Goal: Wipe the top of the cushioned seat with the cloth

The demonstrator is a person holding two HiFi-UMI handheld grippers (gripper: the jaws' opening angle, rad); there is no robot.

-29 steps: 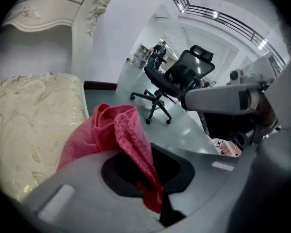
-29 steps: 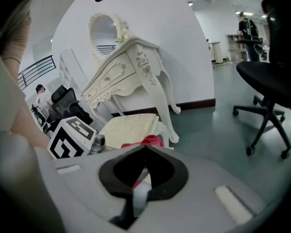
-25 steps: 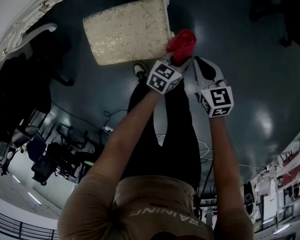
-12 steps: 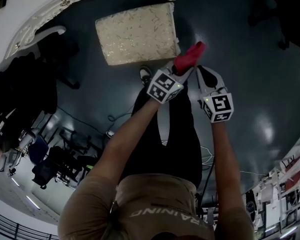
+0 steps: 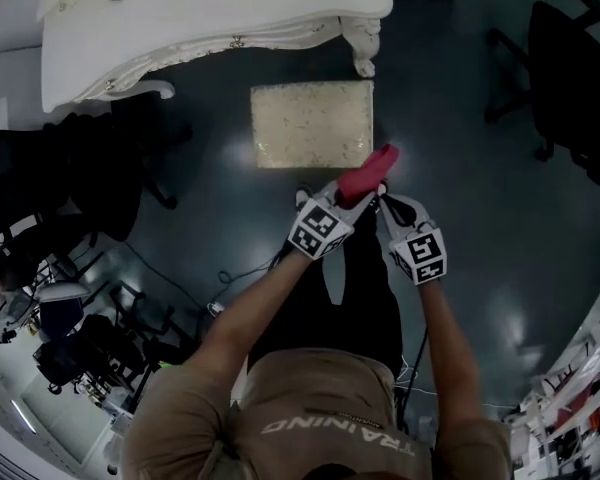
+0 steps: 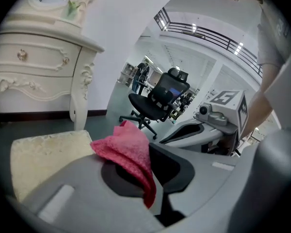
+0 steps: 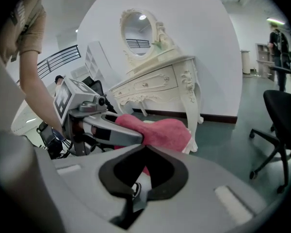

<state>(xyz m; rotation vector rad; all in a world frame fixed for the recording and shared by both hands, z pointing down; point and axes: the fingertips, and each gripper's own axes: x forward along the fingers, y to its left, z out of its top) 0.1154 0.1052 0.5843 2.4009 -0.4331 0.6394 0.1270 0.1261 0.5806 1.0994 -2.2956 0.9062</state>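
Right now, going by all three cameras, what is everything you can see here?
cushioned seat: one, cream, on the dark floor in front of the table
cloth: one, pink-red, by the seat's near right corner
dressing table: one, white, carved, behind the seat
mirror: one, oval, on the table
office chair: at least one, black, right of the seat
left claw: grey, shut on the cloth
right claw: grey, shut, empty, beside the left

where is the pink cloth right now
In the head view, the cloth is clamped in the left gripper, just by the near right corner of the cushioned seat, with the right gripper beside it.
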